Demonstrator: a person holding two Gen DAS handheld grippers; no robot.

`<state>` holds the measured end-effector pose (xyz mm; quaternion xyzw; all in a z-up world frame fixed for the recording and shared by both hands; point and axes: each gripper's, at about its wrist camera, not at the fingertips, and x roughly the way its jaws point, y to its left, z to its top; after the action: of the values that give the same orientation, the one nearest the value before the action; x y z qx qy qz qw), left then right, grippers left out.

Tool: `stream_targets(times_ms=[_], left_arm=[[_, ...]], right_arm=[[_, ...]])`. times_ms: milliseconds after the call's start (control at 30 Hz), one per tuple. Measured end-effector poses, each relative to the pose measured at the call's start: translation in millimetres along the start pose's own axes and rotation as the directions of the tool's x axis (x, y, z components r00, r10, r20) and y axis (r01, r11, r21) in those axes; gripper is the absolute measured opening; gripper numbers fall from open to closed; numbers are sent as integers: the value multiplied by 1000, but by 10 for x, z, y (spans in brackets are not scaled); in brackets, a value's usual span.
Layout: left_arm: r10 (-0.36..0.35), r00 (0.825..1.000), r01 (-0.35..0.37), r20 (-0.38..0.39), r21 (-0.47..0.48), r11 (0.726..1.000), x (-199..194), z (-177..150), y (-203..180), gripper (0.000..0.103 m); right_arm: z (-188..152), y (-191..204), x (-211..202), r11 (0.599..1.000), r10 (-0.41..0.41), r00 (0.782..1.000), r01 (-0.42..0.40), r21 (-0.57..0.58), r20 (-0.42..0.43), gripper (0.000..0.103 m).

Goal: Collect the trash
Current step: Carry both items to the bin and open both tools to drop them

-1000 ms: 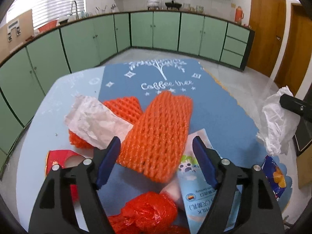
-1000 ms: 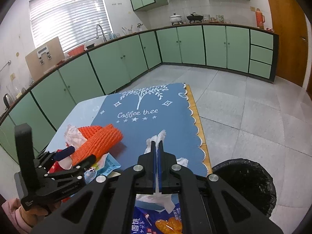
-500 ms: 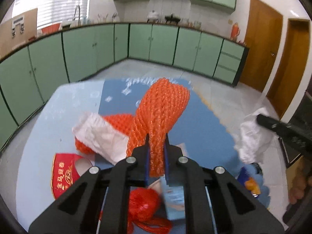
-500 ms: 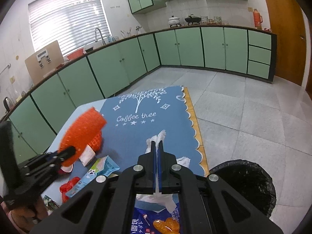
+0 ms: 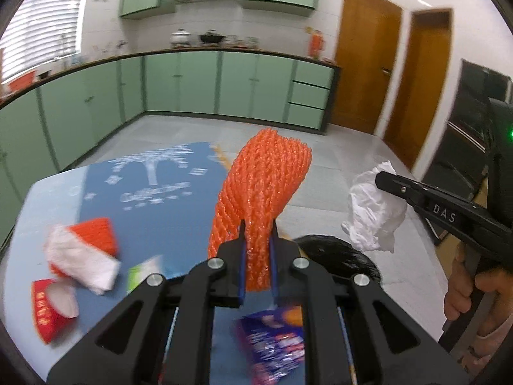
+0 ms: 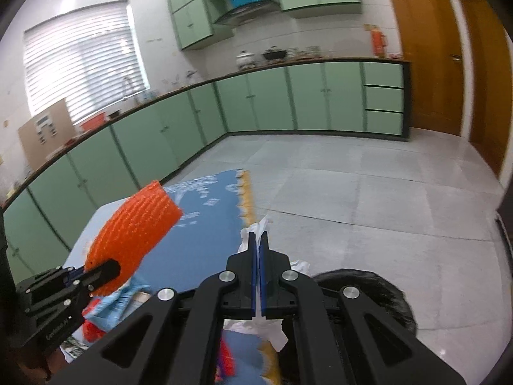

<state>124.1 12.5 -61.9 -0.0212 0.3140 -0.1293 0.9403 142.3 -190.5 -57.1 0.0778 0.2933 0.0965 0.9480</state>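
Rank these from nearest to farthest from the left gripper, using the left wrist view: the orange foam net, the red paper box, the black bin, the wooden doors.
1. orange foam net: clamped in the left gripper.
2. black bin: on the floor, just right of the fingers.
3. red paper box: table's left edge.
4. wooden doors: across the room, right.

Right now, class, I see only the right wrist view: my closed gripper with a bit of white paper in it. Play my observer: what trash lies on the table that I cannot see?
Observer: A second orange foam net lies on the table, with crumpled white paper over it.
Operator: Anything else?
Observer: A red carton lies near the table's edge, in front of that paper.
Operator: And my own load?
Observer: The left wrist view shows the whole white tissue hanging from the tip of the right gripper.
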Motion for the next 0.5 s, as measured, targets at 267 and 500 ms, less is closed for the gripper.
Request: stream_targets(times_ms=[267,500], left_arm=[[-111,990,119,-82,97,988,531,6,-655,10],[-160,971,188,-180,153,970,993,-55,-1103,10]], right_arm=[[-84,-738,-206,988,-135,991,134,81,4,2],[-216,-1148,-168,972,-192,981,194,133,-30,2]])
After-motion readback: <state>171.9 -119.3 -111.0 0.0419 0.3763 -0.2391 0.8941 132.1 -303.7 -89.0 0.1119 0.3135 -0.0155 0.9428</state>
